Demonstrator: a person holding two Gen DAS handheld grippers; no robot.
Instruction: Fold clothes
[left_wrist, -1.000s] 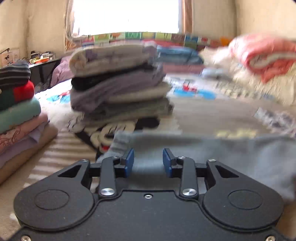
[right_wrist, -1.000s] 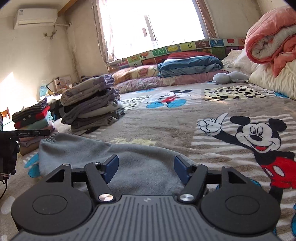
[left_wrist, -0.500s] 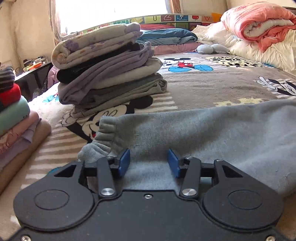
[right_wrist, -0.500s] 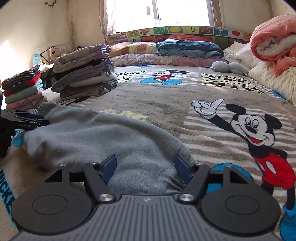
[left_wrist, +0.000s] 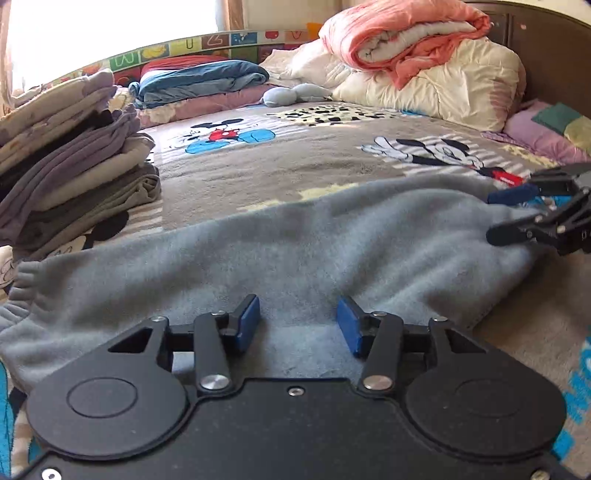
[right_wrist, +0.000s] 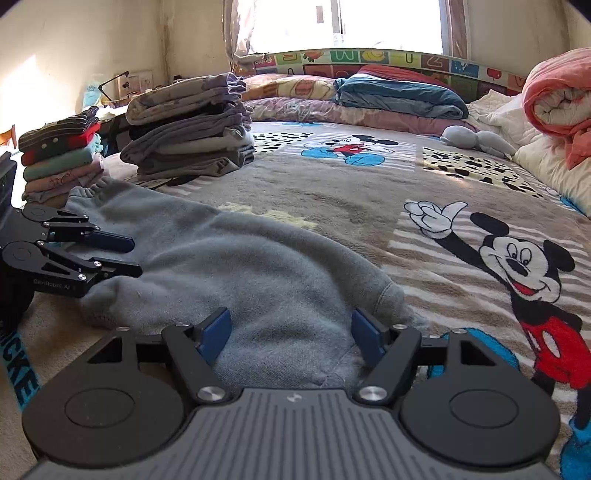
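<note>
1. Cartoon-print blanket (right_wrist: 332, 206): work surface, spreading out from the tall stack of folded clothes (right_wrist: 192, 129) that stands on it.
2. Grey fleece garment (left_wrist: 295, 251): laid out lengthwise just in front of the stack, gathered cuff end nearest it, other end well away. Lying long and only partly flattened, so judged to be mid-fold, not finished.
3. Change over the last second: left wrist view swung off the stack, now at its left edge, to look along the garment; right wrist view brought lower and closer to the far end. Read as both tools settling onto opposite ends for a lift or fold.
4. Left gripper (left_wrist: 297, 321): at the garment edge near the stack, jaws apart and a little wider than a second ago, fleece lying under and between the pads, nothing clamped.
5. Right gripper (right_wrist: 291, 336): at the end farthest from the stack, jaws wide apart, straddling a bunched hem, pads beside the cloth but not pinching it.
</note>
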